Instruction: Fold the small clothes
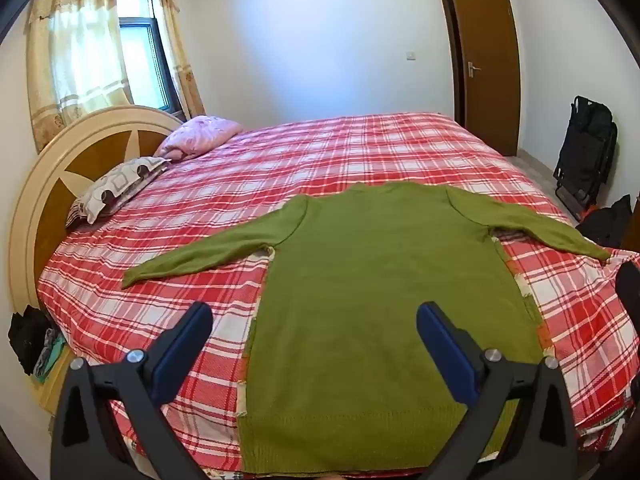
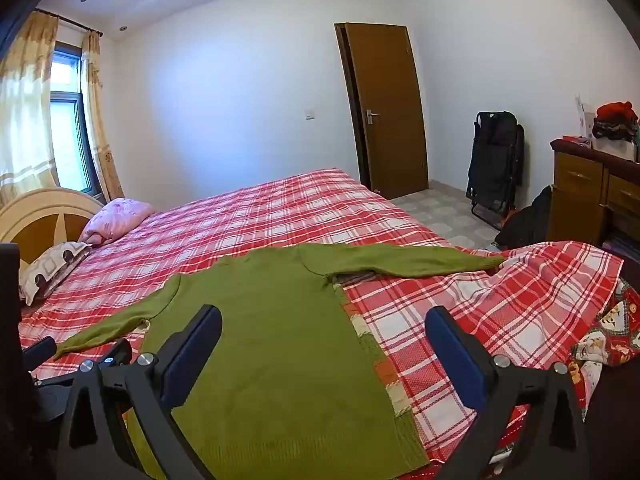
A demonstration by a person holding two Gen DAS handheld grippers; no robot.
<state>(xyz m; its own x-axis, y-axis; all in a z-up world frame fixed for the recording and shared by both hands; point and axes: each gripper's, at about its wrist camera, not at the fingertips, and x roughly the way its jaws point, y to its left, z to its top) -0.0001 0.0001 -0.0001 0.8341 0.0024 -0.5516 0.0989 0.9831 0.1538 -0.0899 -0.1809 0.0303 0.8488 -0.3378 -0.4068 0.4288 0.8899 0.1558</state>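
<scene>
A green knit sweater lies flat on the red plaid bed, back up, hem toward me, both sleeves spread out to the sides. My left gripper is open and empty, held above the sweater's lower left part. The sweater also shows in the right wrist view. My right gripper is open and empty above the sweater's lower right edge. The left gripper's body shows at the left edge of the right wrist view.
Two pillows lie by the headboard at the left. A folded black chair leans on the wall by the brown door. A wooden dresser stands at the right. A patterned quilt hangs at the bed's right corner.
</scene>
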